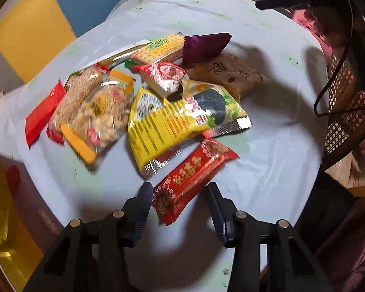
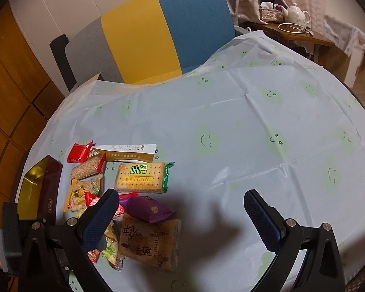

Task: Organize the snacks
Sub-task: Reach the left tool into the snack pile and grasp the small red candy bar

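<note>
Red snack packet point(image 1: 192, 180) lies diagonally between left gripper's point(image 1: 180, 194) half-closed fingers, pads apparently not yet touching; right gripper point(image 2: 180, 206) gapes wide over bare tablecloth point(image 2: 231, 121) beside the pile.

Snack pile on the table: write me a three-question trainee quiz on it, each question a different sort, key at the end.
1. True or false: the right gripper holds the purple packet.
2. What lies between the left gripper's fingers? A yellow bag; B red gold-printed packet; C brown pastry.
3. What colour lines the open box?
Key: 1 false, it is open and empty; 2 B; 3 gold.
</note>
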